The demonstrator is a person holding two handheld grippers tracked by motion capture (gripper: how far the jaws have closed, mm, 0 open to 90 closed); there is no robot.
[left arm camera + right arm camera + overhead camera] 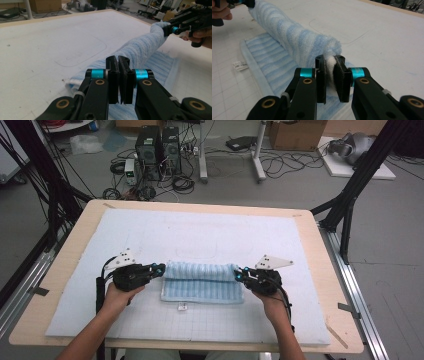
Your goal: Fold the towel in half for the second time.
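Striped blue towel (202,282) lying half-rolled at lower centre of the white mat (190,232), right gripper (239,275) pinching its end, left gripper (159,268) clenching, seemingly gripping the other end

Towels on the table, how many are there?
1. A single blue striped towel lies on the white mat, its far edge rolled over and pinched at each end by the left gripper and the right gripper.
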